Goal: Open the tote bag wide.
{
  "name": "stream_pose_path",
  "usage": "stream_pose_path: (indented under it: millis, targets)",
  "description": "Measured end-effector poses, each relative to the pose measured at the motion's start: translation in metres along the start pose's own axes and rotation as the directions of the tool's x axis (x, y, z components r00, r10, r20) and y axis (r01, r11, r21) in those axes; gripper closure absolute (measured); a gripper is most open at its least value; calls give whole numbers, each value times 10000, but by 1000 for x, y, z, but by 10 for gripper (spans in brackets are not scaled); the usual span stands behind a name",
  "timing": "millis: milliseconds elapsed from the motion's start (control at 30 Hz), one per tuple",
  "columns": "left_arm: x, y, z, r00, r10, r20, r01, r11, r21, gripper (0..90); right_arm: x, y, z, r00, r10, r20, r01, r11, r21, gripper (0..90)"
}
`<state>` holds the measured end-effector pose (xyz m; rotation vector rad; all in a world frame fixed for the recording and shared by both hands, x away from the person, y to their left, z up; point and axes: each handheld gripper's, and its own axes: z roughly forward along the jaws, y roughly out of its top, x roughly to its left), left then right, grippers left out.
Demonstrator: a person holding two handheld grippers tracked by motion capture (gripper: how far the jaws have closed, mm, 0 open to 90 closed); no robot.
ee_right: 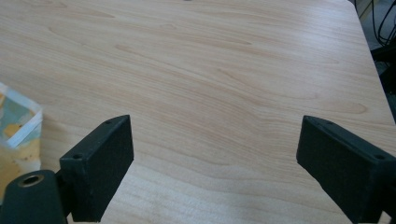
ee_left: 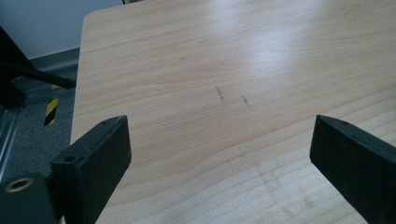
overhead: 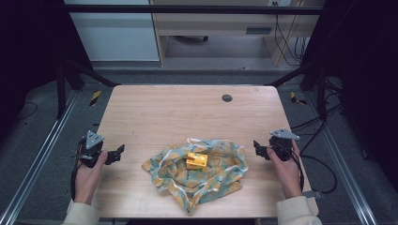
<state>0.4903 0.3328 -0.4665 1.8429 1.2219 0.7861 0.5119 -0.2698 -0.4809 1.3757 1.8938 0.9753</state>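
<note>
Both tongs, left (overhead: 116,153) and right (overhead: 259,149), agape, flanking crumpled cloth (overhead: 220,171).

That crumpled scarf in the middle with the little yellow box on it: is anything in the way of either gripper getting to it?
Nothing visible. Bare wooden table lies between the left gripper and the scarf, and between the right gripper and its other edge. The yellow box sits on top.

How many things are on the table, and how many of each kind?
Crumpled yellow and teal patterned cloth: 1
Small orange-yellow box-like block, resting on the cloth: 1
Handheld black grippers, the left gripper and the right gripper, both open and empty: 2
Total: 4
</note>
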Motion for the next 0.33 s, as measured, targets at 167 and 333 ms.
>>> stream_pose_path:
  millis: [167,333]
  targets:
    - [-10,1,0,9993,297,247,-298,9995,61,49,3,-3,-4,10000,-30,-55,29,9999,-119,92]
    - [-16,2,4,9975,585,403,-593,9981,174,46,2,-4,-3,10000,-31,60,31,10000,-90,88]
